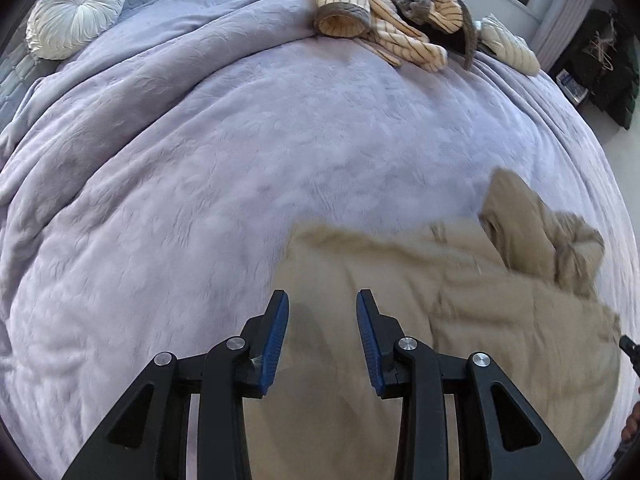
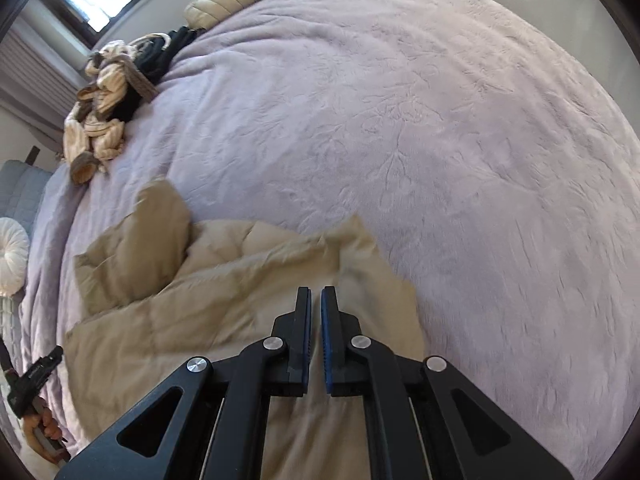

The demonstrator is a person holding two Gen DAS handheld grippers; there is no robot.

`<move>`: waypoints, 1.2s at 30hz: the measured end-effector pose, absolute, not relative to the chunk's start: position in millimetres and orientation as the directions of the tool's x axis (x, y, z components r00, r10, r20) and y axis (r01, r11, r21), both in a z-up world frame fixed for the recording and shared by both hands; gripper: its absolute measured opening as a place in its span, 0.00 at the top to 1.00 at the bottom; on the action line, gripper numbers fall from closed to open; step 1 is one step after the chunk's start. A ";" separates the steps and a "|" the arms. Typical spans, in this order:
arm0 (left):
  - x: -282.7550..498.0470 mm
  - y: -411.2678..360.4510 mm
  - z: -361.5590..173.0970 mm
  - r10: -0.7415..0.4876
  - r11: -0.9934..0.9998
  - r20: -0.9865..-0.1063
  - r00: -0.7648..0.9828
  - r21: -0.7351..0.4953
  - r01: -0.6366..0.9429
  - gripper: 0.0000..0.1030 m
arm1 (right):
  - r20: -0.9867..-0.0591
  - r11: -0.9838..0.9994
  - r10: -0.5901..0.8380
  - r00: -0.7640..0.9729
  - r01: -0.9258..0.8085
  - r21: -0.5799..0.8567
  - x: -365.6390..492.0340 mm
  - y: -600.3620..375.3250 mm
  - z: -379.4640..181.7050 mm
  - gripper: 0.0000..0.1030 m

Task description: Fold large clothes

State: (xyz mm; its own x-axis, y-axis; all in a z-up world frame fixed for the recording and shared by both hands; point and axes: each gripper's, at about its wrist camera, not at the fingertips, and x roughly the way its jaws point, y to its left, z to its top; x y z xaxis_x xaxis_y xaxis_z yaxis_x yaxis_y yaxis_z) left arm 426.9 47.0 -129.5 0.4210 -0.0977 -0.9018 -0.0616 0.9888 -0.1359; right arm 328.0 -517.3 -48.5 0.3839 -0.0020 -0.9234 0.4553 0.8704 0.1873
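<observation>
While spread, one beige garment (image 2: 224, 320) (rumpled), two grippers (image 1: 322, 300)

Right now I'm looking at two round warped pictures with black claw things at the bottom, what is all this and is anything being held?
There is no robot here. A person holds a hand-held gripper in each hand, and a wide-angle camera on each looks down along its two fingers.

One picture comes from the left hand-held gripper; its jaws stand apart with nothing between them. The other comes from the right hand-held gripper; its jaws are nearly shut, and no cloth shows between the tips.

Both hang over a bed with a lilac blanket. A tan padded garment lies spread below them, waiting to be folded. A heap of striped clothes sits at the far edge.
</observation>
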 end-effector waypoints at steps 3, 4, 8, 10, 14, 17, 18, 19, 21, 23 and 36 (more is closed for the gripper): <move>396.7 47.7 -124.3 -0.127 0.985 -0.904 0.408 -0.164 -0.056 0.64 | -0.915 0.870 0.028 0.401 0.441 0.220 308.8 -503.4 -36.3 0.94; 386.9 47.6 -123.7 -0.135 0.984 -0.906 0.401 -0.171 -0.055 0.64 | -0.913 0.868 0.044 0.405 0.438 0.236 302.4 -499.2 -33.6 0.94; 354.5 45.7 -123.9 -0.157 0.980 -0.913 0.377 -0.190 -0.052 0.63 | -0.908 0.848 0.105 0.405 0.441 0.295 269.7 -481.3 -27.5 0.94; 338.3 43.4 -124.1 -0.153 0.983 -0.919 0.363 -0.180 -0.043 0.36 | -0.908 0.841 0.126 0.400 0.442 0.311 254.7 -471.9 -27.6 0.94; 309.5 39.3 -119.7 -0.152 0.986 -0.916 0.370 -0.165 -0.002 0.33 | -0.907 0.826 0.172 0.384 0.446 0.345 224.6 -456.2 -29.4 0.94; 293.5 39.5 -122.9 -0.176 0.983 -0.925 0.336 -0.186 0.004 0.33 | -0.907 0.811 0.194 0.374 0.459 0.362 206.1 -448.5 -32.3 0.87; 288.7 39.5 -125.2 -0.181 0.982 -0.929 0.324 -0.191 0.002 0.33 | -0.908 0.806 0.202 0.367 0.464 0.367 200.1 -445.7 -34.4 0.83; 283.6 39.2 -127.7 -0.179 0.982 -0.931 0.318 -0.189 -0.002 0.33 | -0.909 0.801 0.207 0.361 0.472 0.369 194.3 -443.0 -36.7 0.70; 274.0 38.8 -132.2 -0.170 0.983 -0.935 0.312 -0.181 -0.008 0.15 | -0.910 0.792 0.213 0.357 0.483 0.374 184.1 -439.3 -40.2 0.55; 266.0 39.6 -135.0 -0.163 0.984 -0.932 0.324 -0.179 -0.021 0.01 | -0.909 0.786 0.220 0.353 0.488 0.379 176.8 -436.3 -43.6 0.55; 254.8 62.1 -177.5 -0.358 0.895 -0.899 0.251 -0.407 -0.181 0.01 | -0.846 0.638 0.336 0.415 0.560 0.528 147.1 -439.7 -76.7 0.17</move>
State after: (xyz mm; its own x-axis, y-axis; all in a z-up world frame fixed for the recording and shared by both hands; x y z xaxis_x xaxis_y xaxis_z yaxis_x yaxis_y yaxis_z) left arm 254.8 62.1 -177.5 0.2513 -0.3579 -0.8993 -0.1813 0.8953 -0.4070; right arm 147.1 -439.7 -76.7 0.4147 0.3357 -0.8458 0.5603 0.6382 0.5280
